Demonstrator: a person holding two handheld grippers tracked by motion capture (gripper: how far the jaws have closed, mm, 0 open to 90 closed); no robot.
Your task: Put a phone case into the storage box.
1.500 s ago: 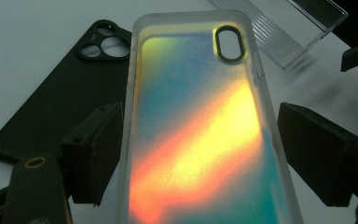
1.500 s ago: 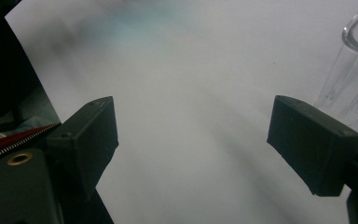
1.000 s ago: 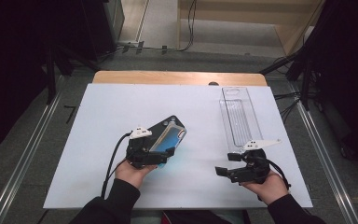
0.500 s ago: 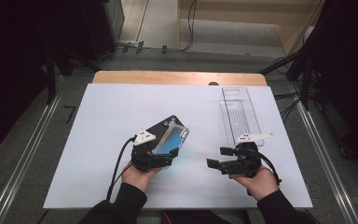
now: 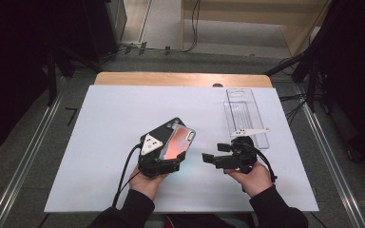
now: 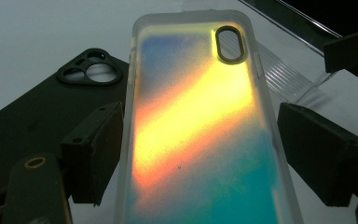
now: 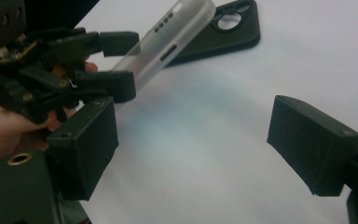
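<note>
Fingers of the left gripper [image 5: 171, 159] are set wide and closed across the width of an iridescent phone case [image 5: 178, 142]. In the left gripper view the case [image 6: 200, 126] lies between both pads, its translucent edges meeting the left pad [image 6: 95, 154]; contact at the right pad cannot be confirmed, as a narrow gap appears there. In the right gripper view the case [image 7: 168, 44] is seen raised at a tilt above the surface [image 5: 104, 123], camera-cutout end highest, gripped near its lower end.

A black phone case [image 5: 164, 130] is laid flat on the white surface, just beside and partly beneath the lifted case; its triple lens opening is seen in the left gripper view [image 6: 91, 72].

Fingers of the right gripper [image 5: 209, 158] are spread wide with nothing between them, and are pointed toward the left gripper, near it but apart. A clear plastic tray [image 5: 244, 114] is positioned beyond the right gripper on the surface.
</note>
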